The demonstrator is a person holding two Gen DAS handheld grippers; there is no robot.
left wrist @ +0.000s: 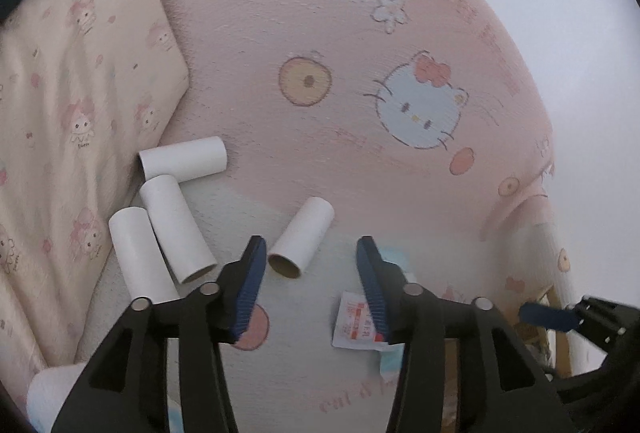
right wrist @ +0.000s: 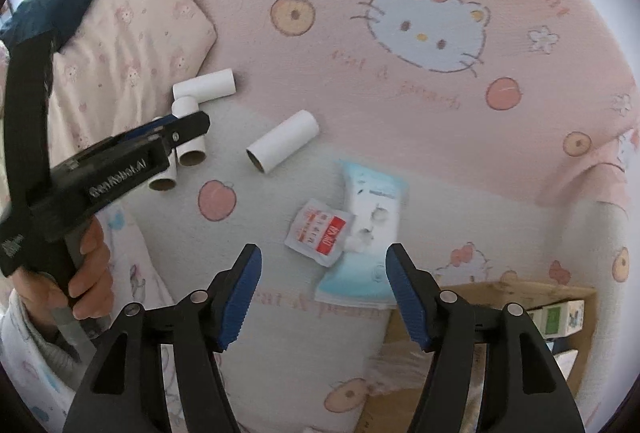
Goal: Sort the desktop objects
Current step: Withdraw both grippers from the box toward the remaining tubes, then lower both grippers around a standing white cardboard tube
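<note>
Lone tube [left wrist: 302, 238]: lies on the bed cover [left wrist: 360, 13] just ahead of my left claw [left wrist: 311, 247], between the fingertips and a touch toward the left one; its open end faces me

Tube's long axis: runs away from me and slightly rightward, so it lies nearly along my fingers, not across them (a sideways squeeze on its wall looks workable)

Left claw: spread wide, gripping nothing

Right claw [right wrist: 323, 255]: also spread wide and empty, hanging over the red-and-white sachet [right wrist: 320, 232] and the pale blue packet [right wrist: 370, 233], which overlap

Nearer hand: the left, I judge; the tube sits well left of the right claw

Other tubes [left wrist: 168, 221]: three bunched near the pillow [left wrist: 80, 73] at the cover's left side, touching one another

Likely step: lower the left claw around the lone tube
</note>
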